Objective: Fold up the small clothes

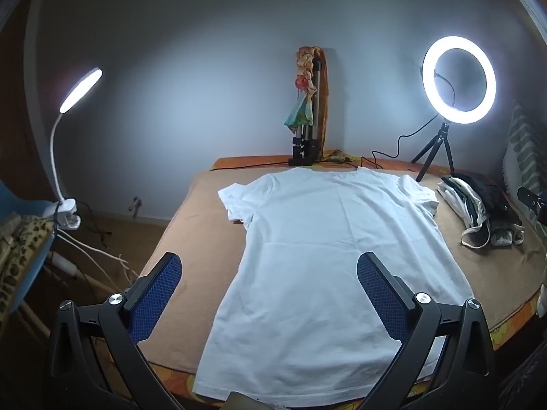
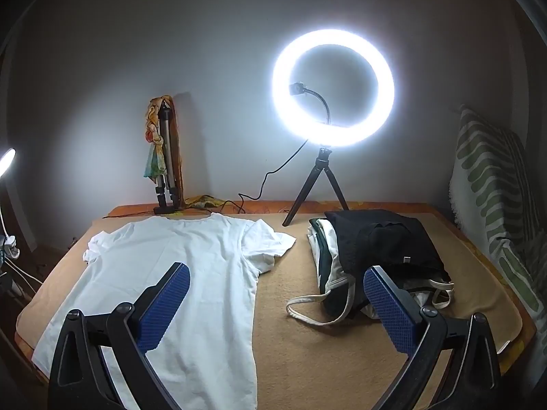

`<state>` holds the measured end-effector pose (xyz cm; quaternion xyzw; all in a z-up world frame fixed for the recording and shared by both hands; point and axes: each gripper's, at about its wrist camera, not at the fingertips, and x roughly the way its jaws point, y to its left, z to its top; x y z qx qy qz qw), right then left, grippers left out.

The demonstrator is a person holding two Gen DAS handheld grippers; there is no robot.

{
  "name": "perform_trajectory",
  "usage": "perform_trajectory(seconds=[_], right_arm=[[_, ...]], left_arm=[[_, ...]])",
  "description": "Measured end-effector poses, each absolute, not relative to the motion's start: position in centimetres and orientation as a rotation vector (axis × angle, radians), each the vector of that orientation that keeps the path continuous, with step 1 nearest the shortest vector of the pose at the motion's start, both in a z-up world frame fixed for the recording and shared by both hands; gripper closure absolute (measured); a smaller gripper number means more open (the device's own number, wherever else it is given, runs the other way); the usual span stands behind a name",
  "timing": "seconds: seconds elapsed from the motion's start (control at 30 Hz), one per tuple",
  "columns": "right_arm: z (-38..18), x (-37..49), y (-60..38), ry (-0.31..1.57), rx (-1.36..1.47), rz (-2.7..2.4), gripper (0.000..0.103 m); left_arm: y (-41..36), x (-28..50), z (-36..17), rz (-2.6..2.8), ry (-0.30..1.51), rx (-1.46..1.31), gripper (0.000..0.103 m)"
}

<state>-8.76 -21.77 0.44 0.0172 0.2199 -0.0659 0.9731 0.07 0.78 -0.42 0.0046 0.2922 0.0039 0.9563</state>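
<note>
White cotton, thin and limp by the look of it: the T-shirt point(image 1: 328, 239) lies spread flat on the tan blanket point(image 2: 301, 341) that covers the bed, collar at the far end by the wall, hem at the near edge. It should weigh almost nothing and will sag and crease wherever it is lifted, so a pinch at one spot would likely drag the rest along. Sensible places to take hold are the hem corners or the shoulder seams, where the doubled cloth gives the pads something to bite. The left sleeve looks bunched under itself; the right sleeve lies flat.

The left gripper point(image 1: 270, 290) hangs over the lower body of the shirt, jaws spread wide, nothing between them. The right gripper point(image 2: 277, 304) is spread just as wide, over the bare blanket between the shirt's right side and a pile of dark and pale clothes point(image 2: 376, 259) with loose straps, and it too holds nothing.

The near hem is cut off by the lower frame edge in both views. How many garments make up the pile cannot be told. A ring light point(image 2: 333, 87) glares at the far wall.
</note>
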Motion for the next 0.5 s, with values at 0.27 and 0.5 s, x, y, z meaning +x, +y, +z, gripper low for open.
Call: perform_trajectory(seconds=[0.27, 0.5], right_arm=[[0.44, -8.75, -21.91, 0.440, 0.037, -0.133, 0.000], [0.44, -8.75, -21.95, 0.438, 0.041, -0.134, 0.000]], left_arm=[[0.93, 0.05, -0.44, 0.009, 0.595, 0.005, 0.001], [0.94, 0.03, -0.46, 0.009, 0.595, 0.004, 0.001]])
